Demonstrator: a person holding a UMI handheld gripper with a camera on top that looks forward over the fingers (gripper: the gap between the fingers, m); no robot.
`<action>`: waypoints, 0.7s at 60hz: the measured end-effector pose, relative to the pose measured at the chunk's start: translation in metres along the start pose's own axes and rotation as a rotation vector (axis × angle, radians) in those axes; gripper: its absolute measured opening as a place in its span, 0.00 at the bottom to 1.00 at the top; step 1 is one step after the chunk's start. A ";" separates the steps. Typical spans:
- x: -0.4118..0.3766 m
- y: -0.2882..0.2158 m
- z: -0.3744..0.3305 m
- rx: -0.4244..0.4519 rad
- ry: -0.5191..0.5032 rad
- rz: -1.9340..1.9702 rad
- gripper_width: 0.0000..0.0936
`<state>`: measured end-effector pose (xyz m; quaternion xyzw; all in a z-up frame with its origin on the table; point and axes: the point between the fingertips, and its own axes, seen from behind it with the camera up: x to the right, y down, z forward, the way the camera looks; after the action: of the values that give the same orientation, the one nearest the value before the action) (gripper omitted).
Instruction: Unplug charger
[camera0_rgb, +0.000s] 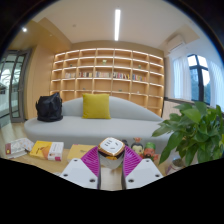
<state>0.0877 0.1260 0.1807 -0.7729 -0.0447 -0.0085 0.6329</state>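
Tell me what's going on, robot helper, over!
Tool open, nothing held. White boxy thing, maybe the charger, just ahead of the fingers; can't confirm. Plant off to one side, sofa beyond. Path looks clear.

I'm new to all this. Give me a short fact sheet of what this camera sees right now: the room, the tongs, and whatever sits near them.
room: lounge with a grey sofa and wall shelves behind it
on sofa: yellow cushion, black bag
tongs: open, purple pads showing
between the tongs: small white boxy object, possibly the charger; not gripped
beside the tongs: green plant
table: books lying flat
task state: nothing gripped yet
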 end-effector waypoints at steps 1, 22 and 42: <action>0.001 0.015 0.001 -0.035 -0.004 0.009 0.29; 0.026 0.165 0.003 -0.342 0.017 0.077 0.46; 0.076 0.152 -0.046 -0.380 0.133 0.076 0.92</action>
<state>0.1772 0.0556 0.0463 -0.8771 0.0287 -0.0439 0.4774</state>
